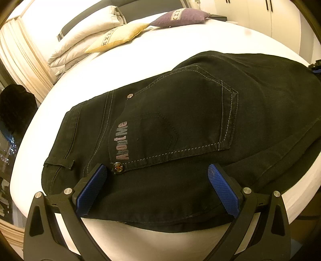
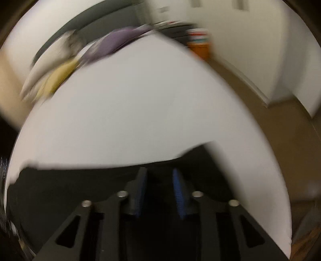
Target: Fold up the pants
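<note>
Black jeans (image 1: 180, 120) lie across the white bed (image 1: 140, 60), back pocket and an "AboutMe" print facing up. My left gripper (image 1: 157, 167) stands wide open over the near fold of the jeans by the waistband, and its blue pads (image 1: 94, 184) rest on the cloth without pinching it. The right wrist view is blurred. There my right gripper (image 2: 159, 180) has its blue pads (image 2: 178, 190) close together, with the dark cloth of the jeans (image 2: 60, 190) bunched between them at the edge of the bed (image 2: 130, 110).
A white pillow (image 1: 86, 30), a yellow cushion (image 1: 118, 36) and a purple cushion (image 1: 180, 18) lie at the head of the bed. Curtains (image 1: 24, 66) hang at the left. The brown floor (image 2: 280, 130) and white cupboard doors (image 2: 250, 40) are to the right of the bed.
</note>
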A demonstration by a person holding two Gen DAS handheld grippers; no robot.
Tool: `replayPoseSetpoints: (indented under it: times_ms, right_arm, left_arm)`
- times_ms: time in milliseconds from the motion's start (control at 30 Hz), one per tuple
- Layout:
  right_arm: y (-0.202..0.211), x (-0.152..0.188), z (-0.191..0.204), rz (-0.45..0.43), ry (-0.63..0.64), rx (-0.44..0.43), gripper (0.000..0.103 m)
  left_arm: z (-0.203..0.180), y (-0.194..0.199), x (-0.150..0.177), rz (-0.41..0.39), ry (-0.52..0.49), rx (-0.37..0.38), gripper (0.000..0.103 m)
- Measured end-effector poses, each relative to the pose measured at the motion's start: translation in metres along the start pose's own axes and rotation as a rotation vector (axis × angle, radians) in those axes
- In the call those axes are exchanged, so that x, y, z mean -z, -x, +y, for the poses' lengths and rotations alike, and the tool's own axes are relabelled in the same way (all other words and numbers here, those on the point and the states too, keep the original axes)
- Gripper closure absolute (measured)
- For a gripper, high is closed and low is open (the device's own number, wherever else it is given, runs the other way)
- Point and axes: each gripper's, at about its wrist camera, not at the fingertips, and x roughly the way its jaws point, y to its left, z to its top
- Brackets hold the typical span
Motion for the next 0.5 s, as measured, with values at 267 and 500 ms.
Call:
replayPoseSetpoints:
  times_ms: [267, 500]
  right_arm:
    - [0.096, 0.056, 0.034, -0.062, 0.066, -0.234, 0.056]
    - [0.051, 0.115, 0.035, 0.087, 0.080, -0.177, 0.091]
  left_arm:
    - [-0.004, 0.023, -0.003, -0.072, -0.034, -0.016, 0.000]
    - [-0.001, 0.015, 0.007, -0.017, -0.043, 0.045, 0.000]
